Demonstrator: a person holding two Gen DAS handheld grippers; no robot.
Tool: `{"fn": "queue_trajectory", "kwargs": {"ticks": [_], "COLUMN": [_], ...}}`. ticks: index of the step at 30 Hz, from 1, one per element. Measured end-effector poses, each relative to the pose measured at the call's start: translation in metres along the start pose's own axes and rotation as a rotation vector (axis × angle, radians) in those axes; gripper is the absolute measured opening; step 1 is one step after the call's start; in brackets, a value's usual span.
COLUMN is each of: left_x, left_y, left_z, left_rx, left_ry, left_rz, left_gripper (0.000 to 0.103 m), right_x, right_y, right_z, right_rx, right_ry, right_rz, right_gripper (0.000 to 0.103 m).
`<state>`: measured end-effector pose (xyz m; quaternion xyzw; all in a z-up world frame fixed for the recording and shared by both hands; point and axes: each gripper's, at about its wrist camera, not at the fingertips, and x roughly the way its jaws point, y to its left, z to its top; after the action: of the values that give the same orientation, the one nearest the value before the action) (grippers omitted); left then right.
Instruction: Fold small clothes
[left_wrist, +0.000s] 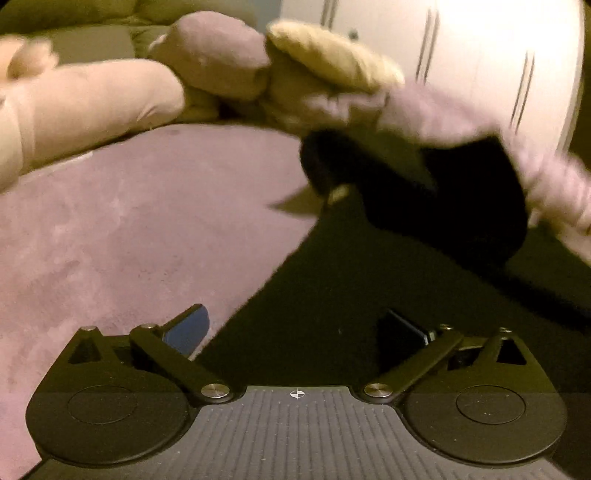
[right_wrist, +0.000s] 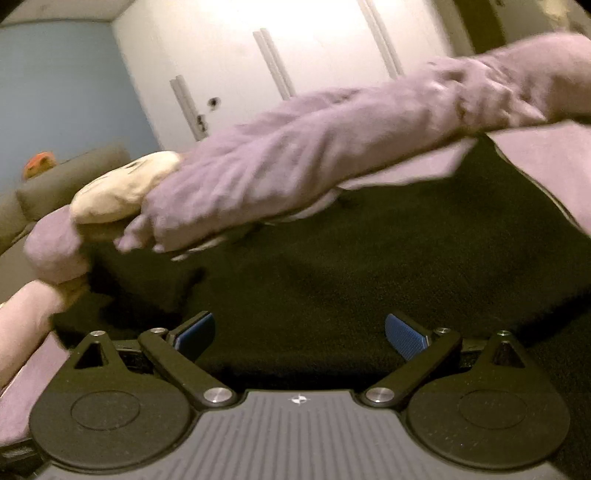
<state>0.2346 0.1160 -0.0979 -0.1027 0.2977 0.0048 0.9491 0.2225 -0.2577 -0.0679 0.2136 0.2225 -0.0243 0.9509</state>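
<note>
Mauve fleece blanket (left_wrist: 110, 229) spreads soft and flat beside a black, nappy cloth (right_wrist: 332, 266) that lies spread beneath both tools, apparently not yet folded. Behind it, rolled bundles in mauve (left_wrist: 218, 51), cream (left_wrist: 328, 55) and pale pink (left_wrist: 92, 99) sit in a row, seemingly finished, so part of the work looks done. A person's lilac knitted sleeve (right_wrist: 295, 162) crosses above. The left tool (left_wrist: 295, 332) and right tool (right_wrist: 299, 332) both stand apart, gripping nothing.

You have two hand-held grippers, left (left_wrist: 297, 332) and right (right_wrist: 299, 334), one black cloth (right_wrist: 332, 266), and three rolled bundles (left_wrist: 218, 55) beyond it.
</note>
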Motion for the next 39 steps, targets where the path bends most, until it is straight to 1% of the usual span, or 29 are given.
{"fn": "queue_trajectory", "kwargs": {"ticks": [2,4,6,7,8,9,11,12,13,14,15,16,17,19,22,23,25,27,28,29,31,32,33,34,35,36,37,39], "left_x": [0.005,0.007,0.009,0.005,0.007,0.007,0.005,0.005,0.005,0.005,0.005,0.005,0.005,0.005,0.005,0.005,0.005,0.005,0.005,0.005,0.005,0.005,0.005,0.005,0.005,0.005,0.005,0.005], "left_y": [-0.003,-0.01,-0.008,-0.004,-0.004,-0.003,-0.004,-0.005,-0.006,-0.007,-0.007,-0.007,-0.007,-0.007,-0.006,-0.006,-0.006,-0.006,-0.006,-0.006,-0.006,-0.007,-0.007,-0.007,-0.006,-0.006,-0.006,-0.006], "left_z": [-0.001,-0.004,-0.005,-0.006,-0.005,-0.005,-0.008,-0.008,-0.009,-0.009,-0.009,-0.009,-0.009,-0.01,-0.01,-0.009,-0.01,-0.009,-0.01,-0.01,-0.01,-0.01,-0.01,-0.01,-0.01,-0.01,-0.009,-0.009], "left_rx": [0.01,0.045,0.029,0.019,0.011,0.01,0.018,0.023,0.03,0.034,0.036,0.035,0.035,0.035,0.033,0.033,0.033,0.034,0.033,0.033,0.034,0.036,0.038,0.039,0.04,0.04,0.039,0.04], "left_ry": [0.0,0.004,0.0,-0.004,-0.009,-0.012,-0.015,-0.017,-0.018,-0.019,-0.02,-0.022,-0.022,-0.024,-0.025,-0.025,-0.025,-0.024,-0.025,-0.025,-0.024,-0.023,-0.023,-0.022,-0.022,-0.022,-0.021,-0.017], "left_rz": [0.007,0.033,0.02,0.011,0.004,0.003,0.009,0.014,0.021,0.024,0.026,0.026,0.026,0.026,0.024,0.024,0.024,0.025,0.025,0.025,0.027,0.029,0.031,0.032,0.032,0.032,0.032,0.033], "left_gripper": [0.103,0.103,0.103,0.103,0.103,0.103,0.103,0.103,0.103,0.103,0.103,0.103,0.103,0.103,0.103,0.103,0.103,0.103,0.103,0.103,0.103,0.103,0.103,0.103,0.103,0.103,0.103,0.103], "right_x": [-0.003,0.003,0.02,0.032,0.043,0.055,0.075,0.082,0.087,0.094,0.099,0.101,0.096,0.073,0.026,0.008,-0.015,-0.021,-0.02,-0.013,-0.003,-0.003,-0.007,-0.009,-0.009,-0.01,-0.01,-0.013], "right_y": [0.028,0.064,0.095,0.109,0.119,0.127,0.14,0.145,0.148,0.15,0.149,0.147,0.144,0.134,0.099,0.082,0.048,0.013,-0.004,-0.025,-0.053,-0.063,-0.068,-0.07,-0.071,-0.074,-0.079,-0.09], "right_z": [0.007,0.012,0.012,0.01,0.008,0.007,0.007,0.006,0.005,0.005,0.005,0.006,0.008,0.017,0.032,0.036,0.038,0.038,0.036,0.033,0.025,0.021,0.019,0.019,0.019,0.021,0.022,0.025], "right_rx": [-0.053,-0.16,-0.252,-0.291,-0.319,-0.336,-0.347,-0.351,-0.354,-0.348,-0.337,-0.325,-0.305,-0.257,-0.139,-0.1,-0.051,-0.008,0.01,0.044,0.126,0.166,0.182,0.188,0.199,0.219,0.251,0.326], "right_ry": [-0.02,-0.032,-0.02,-0.011,0.005,0.027,0.067,0.069,0.073,0.086,0.107,0.116,0.094,0.023,-0.108,-0.157,-0.217,-0.204,-0.18,-0.134,-0.038,-0.033,-0.054,-0.064,-0.071,-0.08,-0.088,-0.099], "right_rz": [0.077,0.107,0.146,0.151,0.149,0.139,0.133,0.115,0.099,0.093,0.081,0.055,0.039,0.005,-0.055,-0.1,-0.197,-0.281,-0.322,-0.355,-0.361,-0.332,-0.304,-0.284,-0.272,-0.262,-0.252,-0.227], "right_gripper": [0.098,0.098,0.098,0.096,0.087,0.076,0.068,0.064,0.056,0.023,0.01,0.01,0.01,0.01,0.01,0.01,0.01,0.011,0.013,0.016,0.018,0.018,0.023,0.025,0.029,0.031,0.031,0.038]}}
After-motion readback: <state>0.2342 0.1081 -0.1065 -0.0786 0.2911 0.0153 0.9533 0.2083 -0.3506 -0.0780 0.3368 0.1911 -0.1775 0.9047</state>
